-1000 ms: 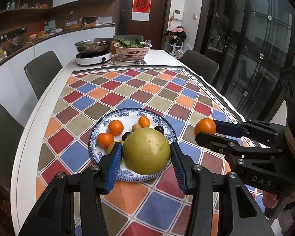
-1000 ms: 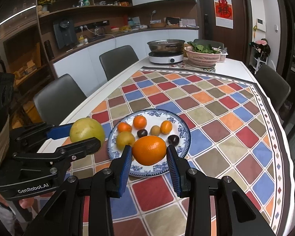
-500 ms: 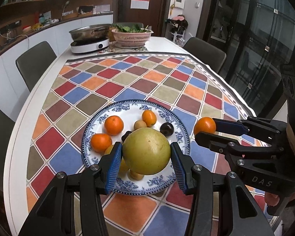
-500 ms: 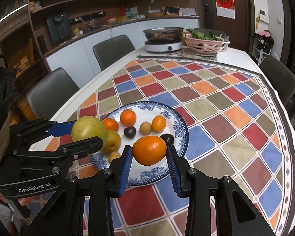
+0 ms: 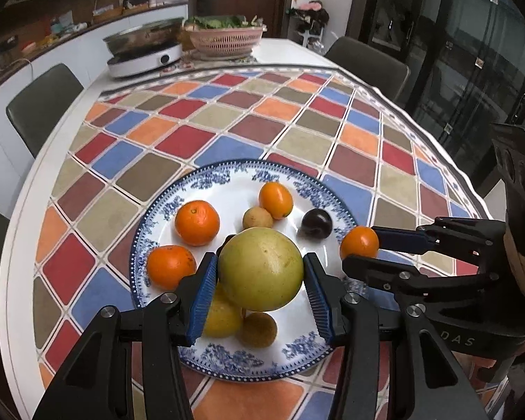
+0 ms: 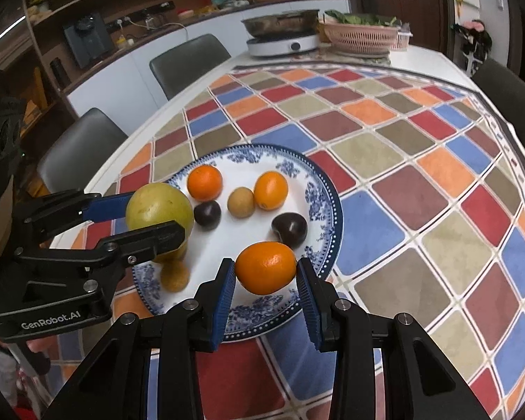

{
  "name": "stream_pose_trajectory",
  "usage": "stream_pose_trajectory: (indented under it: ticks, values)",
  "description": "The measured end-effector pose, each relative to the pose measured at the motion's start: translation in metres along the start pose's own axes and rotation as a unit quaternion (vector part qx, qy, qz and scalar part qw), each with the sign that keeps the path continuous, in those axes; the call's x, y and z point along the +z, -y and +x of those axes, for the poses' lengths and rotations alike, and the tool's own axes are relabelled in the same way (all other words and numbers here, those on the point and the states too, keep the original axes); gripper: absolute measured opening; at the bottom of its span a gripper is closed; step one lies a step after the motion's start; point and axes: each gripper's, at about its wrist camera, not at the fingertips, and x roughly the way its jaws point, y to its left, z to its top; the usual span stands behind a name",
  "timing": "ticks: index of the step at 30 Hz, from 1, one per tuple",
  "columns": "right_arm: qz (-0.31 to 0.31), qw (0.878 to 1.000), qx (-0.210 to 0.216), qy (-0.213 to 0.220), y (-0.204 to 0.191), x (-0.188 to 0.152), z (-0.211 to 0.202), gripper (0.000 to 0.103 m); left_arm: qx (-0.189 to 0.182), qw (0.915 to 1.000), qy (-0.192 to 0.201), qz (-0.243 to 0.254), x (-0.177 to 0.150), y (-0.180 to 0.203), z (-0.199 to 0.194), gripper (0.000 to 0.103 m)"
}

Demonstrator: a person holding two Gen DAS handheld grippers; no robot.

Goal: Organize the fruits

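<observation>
While I hold fruit in both hands: I go slow and gentle.
Left gripper (image 5: pixel 260 285): squeezing the big yellow-green fruit (image 5: pixel 260 269), just over the near side of the plate (image 5: pixel 234 362).
Right gripper (image 6: pixel 265 281): squeezing an orange (image 6: pixel 265 267), over the plate's near edge.
How to do it well: find a bare white spot, lower softly, then let go so nothing rolls.
Plate holds: oranges, small brown fruits, two dark plums (image 6: pixel 289 229).
Far basket (image 5: pixel 225 36): green leaves.

Both views are taken from the wrists, angled steeply down along the fingers (image 5: pixel 203 294), close above the desk (image 5: pixel 24 210). The plate (image 5: pixel 227 360) is shared by both, and each gripper is seen from the other's side.
</observation>
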Motion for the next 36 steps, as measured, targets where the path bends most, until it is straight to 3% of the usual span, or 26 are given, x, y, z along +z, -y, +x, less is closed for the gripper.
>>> stream_pose_trajectory:
  ticks: [6, 14, 23, 36]
  values:
    - [0.003, 1.000, 0.004, -0.011, 0.004, 0.002, 0.013, 0.037, -0.002, 0.9999, -0.014, 0.000, 0.005, -0.001, 0.011, 0.049]
    - [0.018, 1.000, 0.002, -0.008, 0.010, 0.003, 0.015, 0.039, 0.018, 0.9998, 0.008, 0.005, 0.007, 0.000, -0.002, 0.050]
    - [0.018, 1.000, 0.000, 0.015, 0.006, 0.000, -0.008, 0.039, 0.033, 0.9988, 0.037, 0.000, -0.003, 0.005, -0.031, 0.050]
    - [0.008, 0.997, -0.018, 0.070, -0.020, -0.009, -0.074, 0.039, 0.047, 0.9951, 0.086, -0.014, -0.022, 0.022, -0.088, 0.054]
